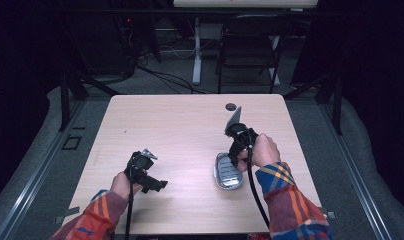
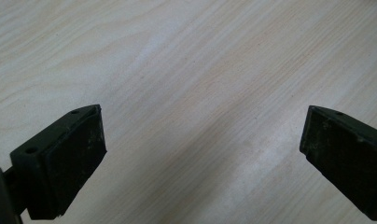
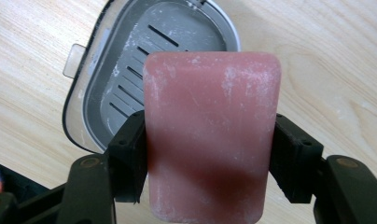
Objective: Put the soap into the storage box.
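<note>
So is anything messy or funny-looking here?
A little. The pink soap, clamped in the right gripper, has white powdery smears on it, and the grey soap dish under it is dusted with the same. Nothing looks spilled or broken.

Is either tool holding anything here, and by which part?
The right tool grips a pink soap bar by its two long sides, above the soap dish. The left tool is open, holding nothing.

Left tool agape; right tool clamped tight.
</note>
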